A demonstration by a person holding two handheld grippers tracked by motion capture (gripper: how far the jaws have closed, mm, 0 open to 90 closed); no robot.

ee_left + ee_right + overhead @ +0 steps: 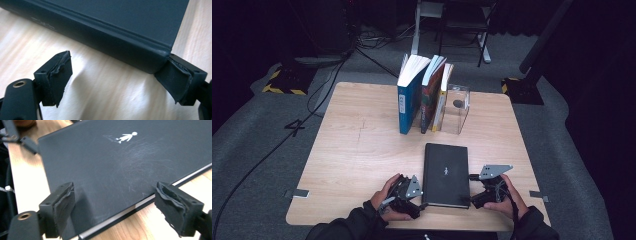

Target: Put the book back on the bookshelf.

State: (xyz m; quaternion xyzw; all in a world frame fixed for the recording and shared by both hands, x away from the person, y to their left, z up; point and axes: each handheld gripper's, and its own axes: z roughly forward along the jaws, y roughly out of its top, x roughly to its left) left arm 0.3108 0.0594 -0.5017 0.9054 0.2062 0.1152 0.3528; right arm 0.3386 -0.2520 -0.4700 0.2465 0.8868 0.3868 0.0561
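Both grippers stood with their jaws spread wide and nothing clamped between them. In the left gripper view the left gripper [120,82] pointed at the spine corner of the black book [120,22], its right-hand pad just touching that rounded corner at the right of the frame while the other pad hung apart over bare wood. In the right gripper view the right gripper [117,212] straddled the book's page edge at the bottom of the frame, the cover with its small white figure [125,137] running away toward the top. That placing looked like a bracketing of the book from both long sides, likely to square it up or get under it for a lift. In the high view the book [445,172] lay flat at the lower middle of the table [357,150], the two hands at its left and right. Above it, at the frame's upper middle, three upright books [422,92] leaned beside a clear box [457,110]; the wood between was bare, so nothing blocked a move toward that row.
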